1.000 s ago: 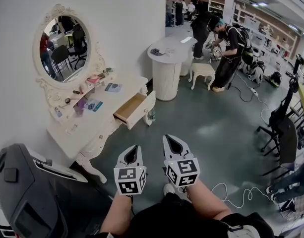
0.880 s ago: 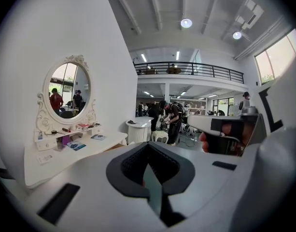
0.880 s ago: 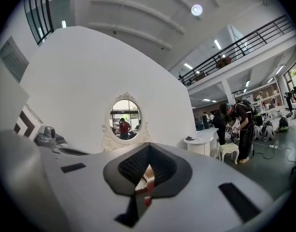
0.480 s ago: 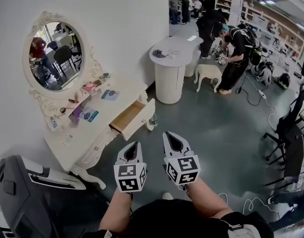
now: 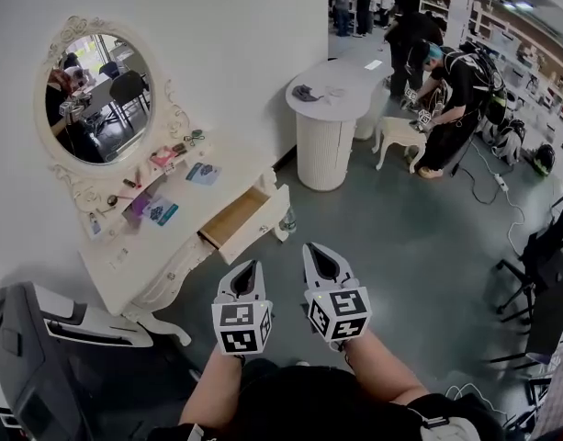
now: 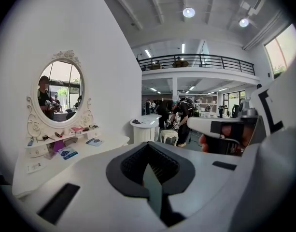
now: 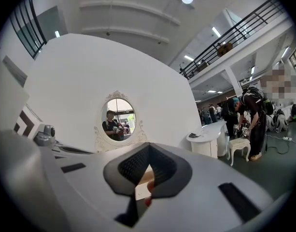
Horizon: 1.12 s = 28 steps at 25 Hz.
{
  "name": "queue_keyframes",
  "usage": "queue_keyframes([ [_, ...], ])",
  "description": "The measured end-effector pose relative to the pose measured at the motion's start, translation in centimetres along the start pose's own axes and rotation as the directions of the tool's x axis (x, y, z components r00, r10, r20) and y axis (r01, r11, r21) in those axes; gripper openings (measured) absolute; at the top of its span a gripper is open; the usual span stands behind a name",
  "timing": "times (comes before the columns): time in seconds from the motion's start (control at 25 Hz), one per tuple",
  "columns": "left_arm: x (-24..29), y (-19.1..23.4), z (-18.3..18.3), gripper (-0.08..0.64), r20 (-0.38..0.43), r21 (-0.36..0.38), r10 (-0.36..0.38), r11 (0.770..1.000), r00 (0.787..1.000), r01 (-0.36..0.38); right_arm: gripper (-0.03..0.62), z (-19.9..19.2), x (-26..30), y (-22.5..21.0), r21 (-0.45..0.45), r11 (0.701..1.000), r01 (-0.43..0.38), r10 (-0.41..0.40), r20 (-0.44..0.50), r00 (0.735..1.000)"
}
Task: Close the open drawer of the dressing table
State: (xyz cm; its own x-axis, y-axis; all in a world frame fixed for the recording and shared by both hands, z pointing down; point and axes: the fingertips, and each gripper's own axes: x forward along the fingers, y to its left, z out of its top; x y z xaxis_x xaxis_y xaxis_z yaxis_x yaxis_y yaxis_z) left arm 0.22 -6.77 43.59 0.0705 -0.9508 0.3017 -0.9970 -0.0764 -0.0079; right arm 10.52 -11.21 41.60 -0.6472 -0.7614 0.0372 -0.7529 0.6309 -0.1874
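Observation:
The cream dressing table with an oval mirror stands against the white wall at the left. Its drawer is pulled out, showing a wooden inside. My left gripper and right gripper hover side by side over the grey floor, just short of the drawer front and apart from it. Both are shut with nothing in them. In the left gripper view the table top and mirror lie to the left, with the drawer hidden behind the jaws. The right gripper view shows the mirror straight ahead.
A round white ribbed table stands past the dresser, with a small white stool beside it. A bending person and others are at the back right. A black chair sits at the lower left, an office chair at the right.
The dressing table and the round table have drifted closer and to the left in the head view. Both grippers have advanced with me, side by side and shut as before.

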Motion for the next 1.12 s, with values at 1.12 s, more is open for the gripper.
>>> queue_keyframes([
  [1.12,15.6,10.7,0.7,0.006,-0.067,-0.064,-0.012,0.998,0.998,0.007,0.009,-4.8,18.1,-3.3,-0.029,0.998,-0.050,0.044,-0.180,0.983],
])
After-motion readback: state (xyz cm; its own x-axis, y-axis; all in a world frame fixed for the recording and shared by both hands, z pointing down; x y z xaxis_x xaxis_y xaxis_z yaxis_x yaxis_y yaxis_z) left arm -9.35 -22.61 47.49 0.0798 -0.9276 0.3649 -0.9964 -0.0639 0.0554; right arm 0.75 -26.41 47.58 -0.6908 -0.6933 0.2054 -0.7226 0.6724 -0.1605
